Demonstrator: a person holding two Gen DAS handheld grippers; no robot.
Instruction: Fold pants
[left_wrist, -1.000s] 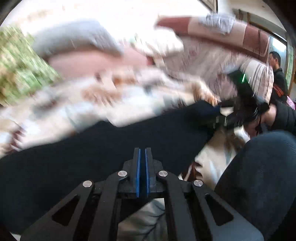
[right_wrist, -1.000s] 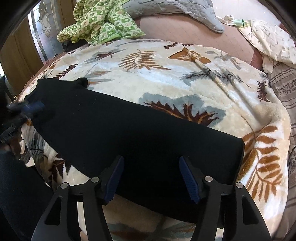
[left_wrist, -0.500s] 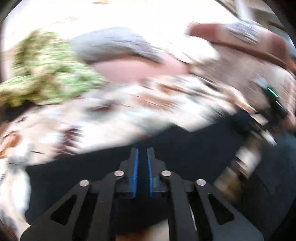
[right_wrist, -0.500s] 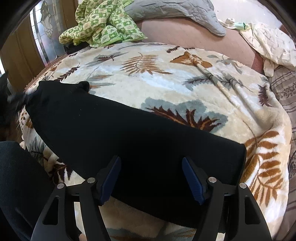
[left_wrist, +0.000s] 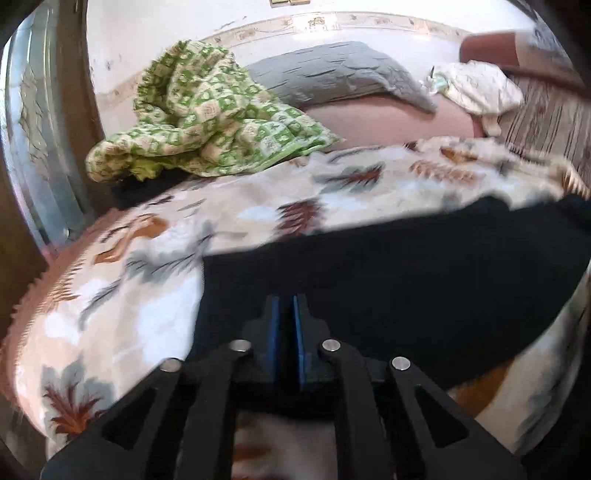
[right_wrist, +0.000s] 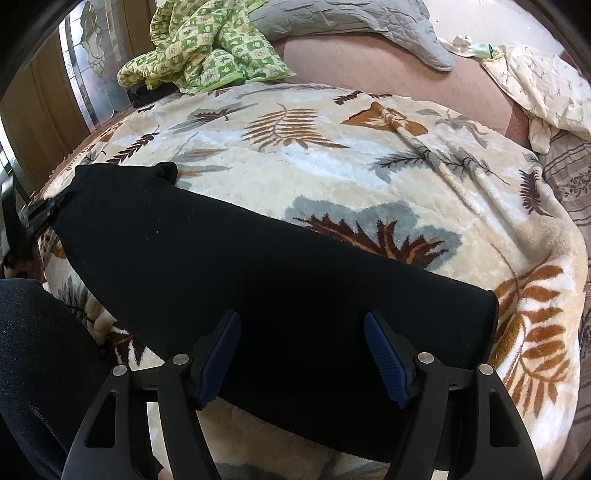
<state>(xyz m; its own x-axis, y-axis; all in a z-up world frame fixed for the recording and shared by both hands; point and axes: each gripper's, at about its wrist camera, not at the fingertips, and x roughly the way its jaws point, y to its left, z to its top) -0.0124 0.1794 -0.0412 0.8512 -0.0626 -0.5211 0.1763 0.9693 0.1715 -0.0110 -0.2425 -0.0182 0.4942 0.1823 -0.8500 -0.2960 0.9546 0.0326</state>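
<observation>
Black pants (right_wrist: 258, 280) are lying stretched across a leaf-print blanket (right_wrist: 332, 155) on the bed. The left gripper (left_wrist: 285, 314) is hovering over one end, its blue pads nearly pressed together — whether cloth is pinched is unclear — while the right gripper (right_wrist: 303, 350) is hanging spread wide over the pants' near edge.

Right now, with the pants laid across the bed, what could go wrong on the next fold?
1. The left hand-held gripper looks almost shut at the edge of the black pants; its hold is unclear, so the fabric may slip.
2. The right hand-held gripper is open, so that end may stay behind and skew the fold.
</observation>
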